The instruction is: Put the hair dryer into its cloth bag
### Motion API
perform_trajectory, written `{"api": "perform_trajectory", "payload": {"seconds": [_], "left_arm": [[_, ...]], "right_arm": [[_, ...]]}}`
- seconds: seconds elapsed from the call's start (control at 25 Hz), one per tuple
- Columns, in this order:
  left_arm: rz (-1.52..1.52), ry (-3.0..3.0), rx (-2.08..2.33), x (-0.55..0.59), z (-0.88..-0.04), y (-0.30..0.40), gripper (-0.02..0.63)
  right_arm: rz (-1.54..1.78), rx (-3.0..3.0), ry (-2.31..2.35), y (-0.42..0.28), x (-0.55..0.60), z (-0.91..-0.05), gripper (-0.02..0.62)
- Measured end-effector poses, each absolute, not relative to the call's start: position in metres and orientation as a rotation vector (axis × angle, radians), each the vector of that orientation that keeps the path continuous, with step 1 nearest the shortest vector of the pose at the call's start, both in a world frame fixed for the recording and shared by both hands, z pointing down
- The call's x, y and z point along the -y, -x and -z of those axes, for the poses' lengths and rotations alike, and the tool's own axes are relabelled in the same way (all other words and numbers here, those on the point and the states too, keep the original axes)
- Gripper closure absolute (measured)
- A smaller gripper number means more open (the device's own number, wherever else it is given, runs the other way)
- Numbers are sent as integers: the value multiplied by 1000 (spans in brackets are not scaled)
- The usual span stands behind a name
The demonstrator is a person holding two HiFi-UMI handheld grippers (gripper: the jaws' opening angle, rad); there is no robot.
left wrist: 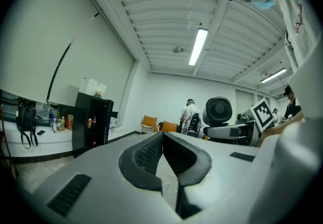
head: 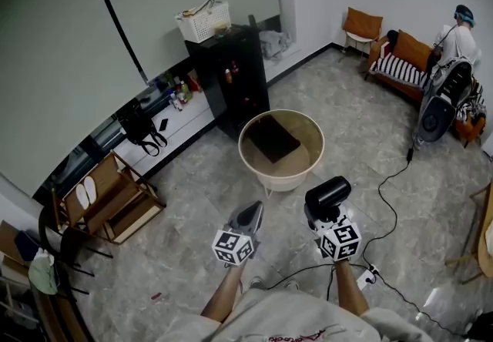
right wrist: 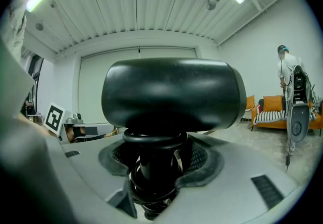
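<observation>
Grey stone floor, with a round tabletop (head: 295,169) ahead of us. We see the hair dryer (head: 327,194) in the air, short of the tabletop. Its handle, with the cord wound round it, is clamped between the jaws of the right tool (right wrist: 156,163). The left tool (head: 248,216) hangs just beside it, jaws together on nothing. The dark cloth bag (head: 271,138), as we take it to be, lies flat on the tabletop, well apart from both tools. We judge the pick-up done; what remains is carrying the dryer over, opening the bag's mouth and sliding the dryer in.
</observation>
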State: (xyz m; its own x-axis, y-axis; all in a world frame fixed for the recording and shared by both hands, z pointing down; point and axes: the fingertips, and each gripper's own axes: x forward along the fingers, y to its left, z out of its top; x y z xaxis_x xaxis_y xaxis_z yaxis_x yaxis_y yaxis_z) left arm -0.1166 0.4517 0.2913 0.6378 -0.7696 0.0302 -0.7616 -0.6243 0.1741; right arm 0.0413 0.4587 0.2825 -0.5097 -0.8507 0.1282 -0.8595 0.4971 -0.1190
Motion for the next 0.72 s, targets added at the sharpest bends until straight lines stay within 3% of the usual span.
{"api": "perform_trajectory", "payload": {"seconds": [0.72], "left_arm": [[41, -2608, 1276, -423, -317, 112, 575]], "right_arm": [[-316, 2650, -1477, -48, -418, -299, 354]]}}
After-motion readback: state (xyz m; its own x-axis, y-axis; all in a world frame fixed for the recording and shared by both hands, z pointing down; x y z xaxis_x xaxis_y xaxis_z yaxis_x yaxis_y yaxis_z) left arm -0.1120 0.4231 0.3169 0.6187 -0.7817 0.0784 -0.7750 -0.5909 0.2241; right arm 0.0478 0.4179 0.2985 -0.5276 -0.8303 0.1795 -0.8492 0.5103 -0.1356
